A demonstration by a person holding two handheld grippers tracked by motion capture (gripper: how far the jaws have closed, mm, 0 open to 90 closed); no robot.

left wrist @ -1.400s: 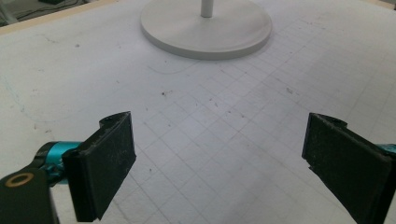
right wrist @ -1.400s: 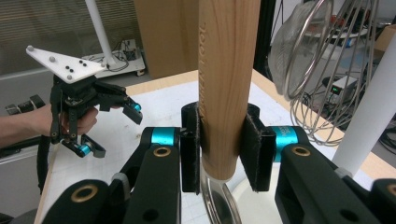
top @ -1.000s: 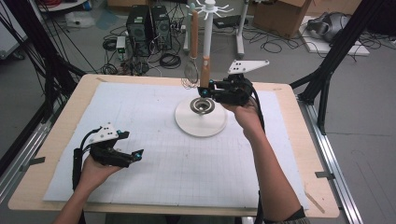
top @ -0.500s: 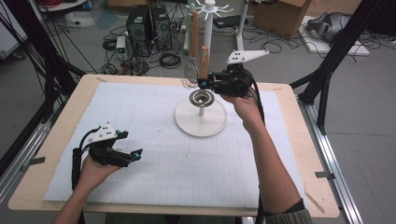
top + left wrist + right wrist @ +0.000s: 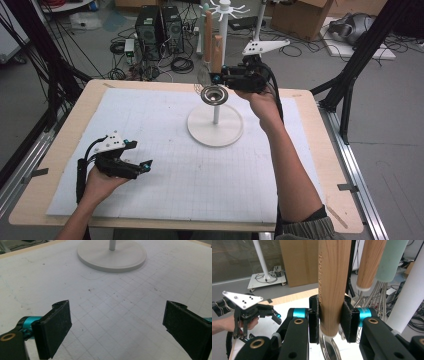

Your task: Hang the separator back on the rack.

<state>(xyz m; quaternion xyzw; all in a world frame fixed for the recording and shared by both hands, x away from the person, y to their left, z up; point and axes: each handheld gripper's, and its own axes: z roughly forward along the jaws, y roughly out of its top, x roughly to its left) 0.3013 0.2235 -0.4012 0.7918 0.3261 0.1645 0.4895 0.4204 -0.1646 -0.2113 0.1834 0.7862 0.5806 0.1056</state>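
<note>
Between the right gripper (image 5: 329, 320) pads: wooden-handled strainer (image 5: 333, 282), gripped, handle upright, bowl below beside the rack post (image 5: 216, 114); left gripper (image 5: 117, 327) open, far off on counter (image 5: 300, 107).

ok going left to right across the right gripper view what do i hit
left gripper in the person's hand → wooden handle clamped in the right gripper → second wooden handle → green handle → white post
</note>
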